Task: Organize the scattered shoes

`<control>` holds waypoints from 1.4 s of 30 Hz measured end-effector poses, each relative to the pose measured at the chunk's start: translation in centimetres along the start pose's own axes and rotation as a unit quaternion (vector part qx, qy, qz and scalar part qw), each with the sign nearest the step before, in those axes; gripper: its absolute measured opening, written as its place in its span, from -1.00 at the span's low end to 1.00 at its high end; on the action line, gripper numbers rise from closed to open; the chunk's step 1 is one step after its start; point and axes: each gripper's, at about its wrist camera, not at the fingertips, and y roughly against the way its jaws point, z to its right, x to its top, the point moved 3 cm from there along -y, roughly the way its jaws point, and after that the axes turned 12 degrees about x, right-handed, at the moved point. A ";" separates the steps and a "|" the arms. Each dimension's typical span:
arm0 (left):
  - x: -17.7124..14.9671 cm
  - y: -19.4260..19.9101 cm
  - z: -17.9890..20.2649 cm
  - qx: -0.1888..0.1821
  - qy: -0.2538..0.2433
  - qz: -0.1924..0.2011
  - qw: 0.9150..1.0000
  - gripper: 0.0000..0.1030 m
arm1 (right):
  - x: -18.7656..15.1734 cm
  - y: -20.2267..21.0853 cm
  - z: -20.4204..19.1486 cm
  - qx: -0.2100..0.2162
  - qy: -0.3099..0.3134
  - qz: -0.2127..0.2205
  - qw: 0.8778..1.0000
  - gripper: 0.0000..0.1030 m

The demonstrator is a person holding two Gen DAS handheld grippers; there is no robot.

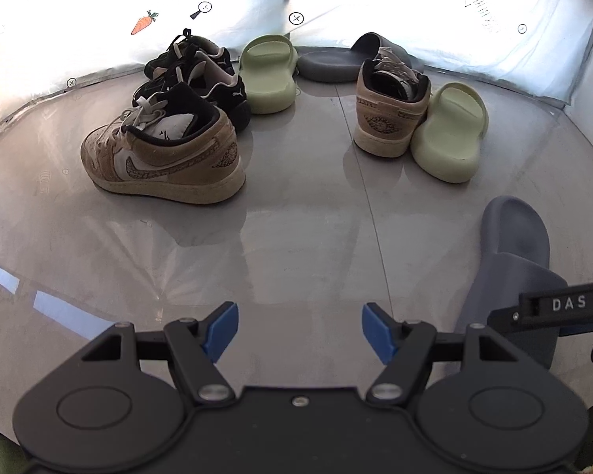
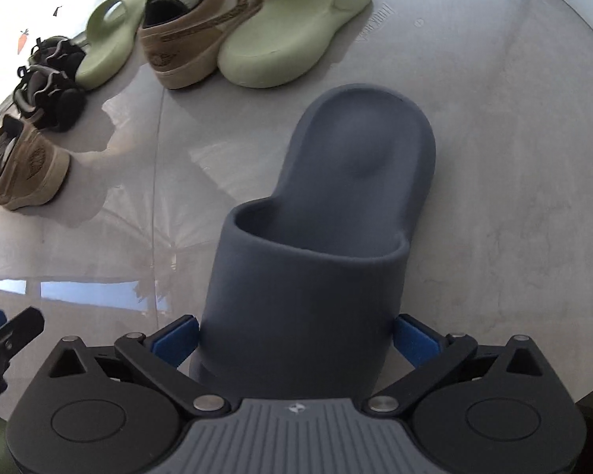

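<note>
Right tongs stand wide, straddling the toe band of the grey slide on the floor; pad contact cannot be confirmed. Left tongs hang half-open and empty. Foam looks light, springy; grip across the band. No containers visible.

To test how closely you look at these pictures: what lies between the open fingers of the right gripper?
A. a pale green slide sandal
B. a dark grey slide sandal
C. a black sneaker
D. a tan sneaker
B: the right wrist view shows the right gripper with its blue pads either side of the strap end of the grey slide sandal.
</note>
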 end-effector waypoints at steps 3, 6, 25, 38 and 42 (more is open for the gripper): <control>-0.1 -0.3 -0.4 -0.002 0.010 -0.007 1.000 0.37 | 0.6 -0.1 0.4 -0.002 -0.036 0.019 0.999 1.00; 0.0 -0.4 -0.6 -0.002 0.016 -0.010 1.000 0.36 | 1.0 -0.3 0.3 -0.002 -0.021 0.027 0.999 1.00; 0.3 -0.5 -0.4 -0.008 0.013 -0.007 1.000 0.37 | 1.6 3.0 4.7 -0.023 0.362 -0.011 0.932 0.93; 2.6 -1.2 0.8 -0.019 -0.003 0.006 1.000 0.37 | 3.7 6.3 4.0 0.014 0.210 0.112 0.971 0.96; 5.8 -1.0 1.7 -0.077 0.015 0.020 0.997 0.37 | 5.7 6.4 4.6 0.002 0.160 0.159 0.974 0.96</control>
